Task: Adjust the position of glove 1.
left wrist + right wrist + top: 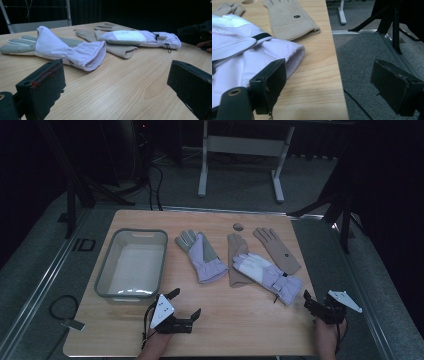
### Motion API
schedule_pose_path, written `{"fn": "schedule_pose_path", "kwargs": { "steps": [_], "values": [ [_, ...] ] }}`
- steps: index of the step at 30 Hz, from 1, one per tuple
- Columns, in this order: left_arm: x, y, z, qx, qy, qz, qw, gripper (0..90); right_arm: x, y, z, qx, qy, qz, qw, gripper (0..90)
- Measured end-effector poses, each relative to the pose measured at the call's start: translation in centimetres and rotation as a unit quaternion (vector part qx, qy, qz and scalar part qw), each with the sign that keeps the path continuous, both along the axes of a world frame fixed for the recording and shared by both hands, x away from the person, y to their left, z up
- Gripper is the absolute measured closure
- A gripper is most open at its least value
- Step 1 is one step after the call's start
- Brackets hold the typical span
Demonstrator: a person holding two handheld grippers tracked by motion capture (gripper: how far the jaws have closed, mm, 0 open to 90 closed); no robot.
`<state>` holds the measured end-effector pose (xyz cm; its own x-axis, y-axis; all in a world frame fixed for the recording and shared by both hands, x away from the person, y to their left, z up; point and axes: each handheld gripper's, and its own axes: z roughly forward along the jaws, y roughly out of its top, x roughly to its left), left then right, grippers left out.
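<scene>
Four gloves lie on the wooden table (225, 320), right of a grey tub (132, 262) that stands empty. One lilac glove (201, 256) sits just right of the tub; a second lilac glove (267, 276) lies across one tan glove (236, 262), with the other tan glove (276, 249) farther right. Padded and floppy, the lilac ones look light and easily crushed; I judge the gathered cuff the best place to pinch. The left gripper (186, 307) is at the near edge, jaws wide apart and holding nothing, facing the first cuff. The right gripper (308, 301) is likewise spread and bare, one jaw just beside the second lilac cuff.
</scene>
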<state>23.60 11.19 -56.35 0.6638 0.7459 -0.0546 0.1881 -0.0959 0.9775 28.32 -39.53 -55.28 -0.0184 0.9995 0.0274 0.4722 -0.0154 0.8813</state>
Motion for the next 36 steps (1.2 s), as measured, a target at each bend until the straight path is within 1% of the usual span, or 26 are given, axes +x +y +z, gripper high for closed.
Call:
{"fn": "schedule_pose_path", "kwargs": {
  "steps": [2, 4, 8, 11, 12, 14, 16, 17, 18, 20, 22, 23, 25, 26, 27, 28, 29, 30, 31, 32, 33, 34, 35, 36],
  "values": [
    [0.0, 0.0, 0.0, 0.003, -0.001, 0.0, 1.0, 1.5, 0.0, -0.1, 0.0, 0.007, 0.003, 0.004, 1.0, 11.3],
    [0.0, -0.1, 0.0, 0.004, -0.001, 0.0, 1.0, 1.5, -0.1, -0.1, 0.0, 0.009, 0.005, 0.007, 0.9999, 11.0],
    [0.0, -0.1, 0.0, 0.003, 0.001, 0.001, 1.0, 1.5, -0.1, 0.0, 0.2, -0.01, 0.01, 0.012, 0.9998, 10.9],
    [0.0, -0.1, 0.0, 0.002, 0.0, 0.002, 1.0, 1.5, -0.2, -0.1, 0.9, -0.015, 0.004, 0.012, 0.9998, 10.9],
    [0.0, -0.1, 0.0, 0.002, 0.0, 0.002, 1.0, 1.5, -0.2, -0.1, 1.3, -0.012, -0.002, 0.018, 0.9998, 12.3],
    [0.0, -0.1, 0.0, 0.003, -0.001, 0.003, 1.0, 1.5, 0.1, -0.2, 2.0, -0.004, 0.013, 0.049, 0.9987, 14.2],
    [0.0, 0.0, 0.0, 0.002, 0.0, 0.003, 1.0, 1.5, 0.2, -0.1, 2.2, -0.005, 0.016, 0.053, 0.9985, 15.3],
    [0.0, 0.0, 0.0, 0.001, 0.0, 0.003, 1.0, 1.5, 0.3, 0.1, 2.9, 0.002, 0.007, 0.068, 0.9976, 15.7],
    [0.0, 0.0, 0.0, 0.001, 0.0, 0.003, 1.0, 1.5, 0.4, 0.3, 3.2, 0.006, -0.001, 0.073, 0.9973, 15.4],
    [0.0, 0.0, 0.0, 0.0, 0.001, 0.002, 1.0, 1.5, 0.6, 0.8, 4.1, 0.004, -0.005, 0.075, 0.9972, 15.1],
    [0.0, 0.0, 0.0, 0.001, 0.001, 0.001, 1.0, 1.5, 1.0, 1.2, 5.1, 0.01, -0.011, 0.078, 0.9968, 13.5],
    [0.0, 0.0, 0.0, 0.002, 0.001, 0.001, 1.0, 1.5, 1.2, 1.4, 5.7, 0.012, -0.01, 0.075, 0.9971, 13.5],
    [0.0, 0.0, 0.0, 0.002, 0.0, 0.0, 1.0, 1.5, 1.9, 1.9, 6.9, 0.02, 0.002, 0.08, 0.9966, 13.2],
    [0.0, 0.0, 0.0, 0.002, 0.0, 0.0, 1.0, 1.5, 2.2, 2.2, 7.5, 0.017, 0.004, 0.079, 0.9967, 13.5],
    [0.0, 0.0, 0.0, 0.002, 0.0, 0.0, 1.0, 1.5, 2.5, 2.5, 8.1, 0.019, 0.002, 0.078, 0.9968, 14.2],
    [0.0, 0.0, 0.0, 0.002, 0.0, -0.001, 1.0, 1.5, 2.8, 2.7, 8.6, 0.032, 0.0, 0.1, 0.9945, 13.2],
    [0.0, 0.0, 0.0, 0.001, 0.0, -0.001, 1.0, 1.5, 3.0, 3.1, 9.1, 0.035, -0.001, 0.108, 0.9935, 13.5],
    [0.0, 0.0, 0.0, 0.002, 0.0, -0.001, 1.0, 1.5, 3.2, 3.5, 9.7, 0.032, -0.005, 0.111, 0.9932, 14.9],
    [0.0, 0.0, 0.0, 0.001, 0.0, -0.002, 1.0, 1.5, 3.5, 4.0, 10.1, 0.029, -0.005, 0.125, 0.9917, 15.2],
    [0.0, 0.0, 0.0, 0.001, 0.0, -0.002, 1.0, 1.5, 3.7, 4.4, 10.6, 0.028, -0.003, 0.128, 0.9913, 15.2],
    [0.0, 0.0, 0.0, 0.001, 0.0, -0.002, 1.0, 1.5, 4.0, 4.8, 10.9, 0.032, -0.008, 0.136, 0.9901, 15.2],
    [0.0, 0.0, 0.0, 0.001, 0.001, -0.002, 1.0, 1.5, 4.3, 5.3, 11.3, 0.034, -0.003, 0.148, 0.9885, 14.6],
    [0.0, 0.0, 0.0, 0.001, 0.001, -0.002, 1.0, 1.5, 4.6, 5.8, 11.6, 0.031, -0.002, 0.151, 0.9881, 13.5],
    [0.0, 0.0, 0.0, 0.001, 0.001, -0.003, 1.0, 1.5, 4.9, 6.2, 11.9, 0.032, -0.003, 0.159, 0.9868, 13.5]
  ]
}}
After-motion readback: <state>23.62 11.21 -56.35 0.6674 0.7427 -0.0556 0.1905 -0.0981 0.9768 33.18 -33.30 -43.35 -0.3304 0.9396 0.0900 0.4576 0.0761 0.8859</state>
